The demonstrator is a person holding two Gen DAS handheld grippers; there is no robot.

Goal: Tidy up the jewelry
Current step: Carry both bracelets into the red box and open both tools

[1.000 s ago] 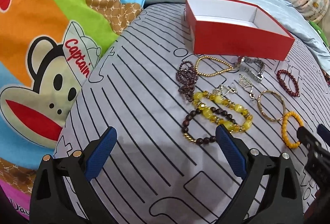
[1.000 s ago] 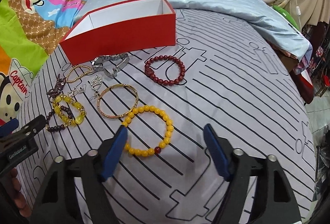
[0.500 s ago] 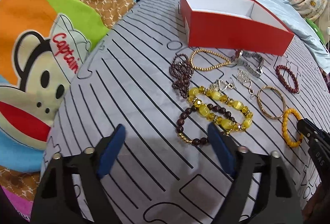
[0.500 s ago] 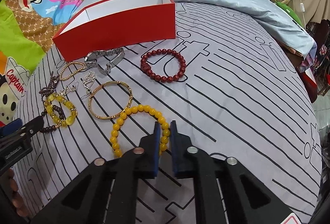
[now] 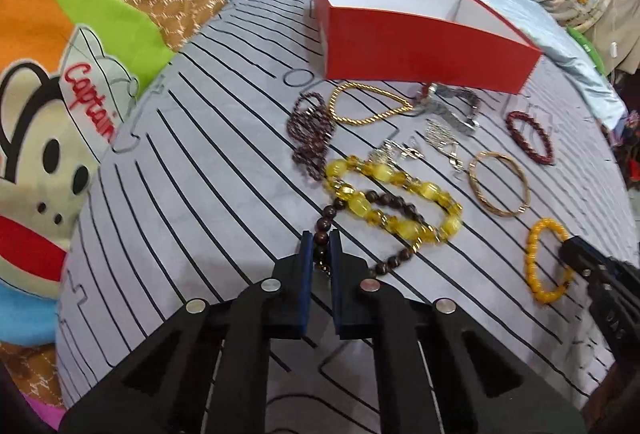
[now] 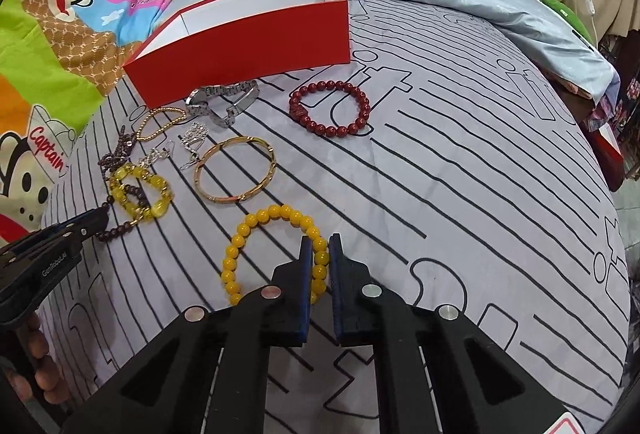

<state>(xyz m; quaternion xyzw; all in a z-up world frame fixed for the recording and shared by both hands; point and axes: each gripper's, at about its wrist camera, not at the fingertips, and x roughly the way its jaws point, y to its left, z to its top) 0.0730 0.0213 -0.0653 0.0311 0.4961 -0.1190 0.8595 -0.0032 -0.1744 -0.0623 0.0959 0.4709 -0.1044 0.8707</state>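
Both pickups are in hand: the left gripper (image 5: 319, 246) pinches the dark bead bracelet (image 5: 394, 204) at lower centre; the right gripper (image 6: 320, 254) is clamped on the yellow bead bracelet (image 6: 256, 220); next, I'd judge, each lifts toward the red box (image 6: 248, 38) at upper left.

Bracelets (image 6: 236, 170) lie scattered before an open red box (image 6: 248, 46).

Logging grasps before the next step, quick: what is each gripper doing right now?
Left gripper: closed on the dark brown bead bracelet.
Right gripper: closed on the orange-yellow bead bracelet.
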